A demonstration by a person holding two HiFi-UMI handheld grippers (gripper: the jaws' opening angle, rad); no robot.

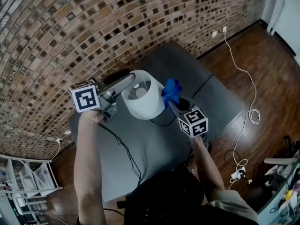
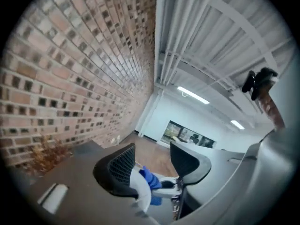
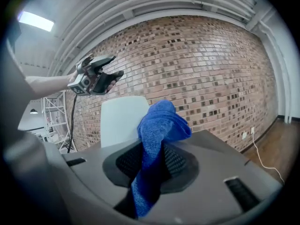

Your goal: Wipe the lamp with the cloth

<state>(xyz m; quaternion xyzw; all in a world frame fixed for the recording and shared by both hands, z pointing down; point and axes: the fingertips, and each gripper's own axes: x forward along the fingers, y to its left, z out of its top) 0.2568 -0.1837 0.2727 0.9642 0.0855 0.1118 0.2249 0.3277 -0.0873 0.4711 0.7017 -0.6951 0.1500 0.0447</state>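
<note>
Nearest the person, we find the right gripper (image 3: 153, 162) clamped together on one blue cloth (image 3: 161, 123). A bunched fold stands up past the jaw tips and a tail hangs below them. We judge that this hold puts a soft pad of fabric forward for wiping. In the head view the cloth sits at the right side of the lamp (image 1: 143, 100), just beside its white shade; we cannot tell whether fabric and shade touch. The lamp stands upright near the middle of the grey worktop (image 1: 159, 149), within reach of both arms. On its far left side, the left gripper (image 2: 151, 159) hangs in the air near the shade's upper rim. Its jaws stand apart with nothing pressed between the pads; the shade's edge and the cloth only show beyond the gap. We judge that it is placed there to steady the shade against the push of the cloth, though no grip is made. Wiping appears about to begin or barely under way. A dark cable (image 1: 125, 156) runs across the worktop towards the person. Beyond the worktop rises a brick wall (image 1: 70, 27). Count: two grippers, one cloth, one lamp, one worktop.
</note>
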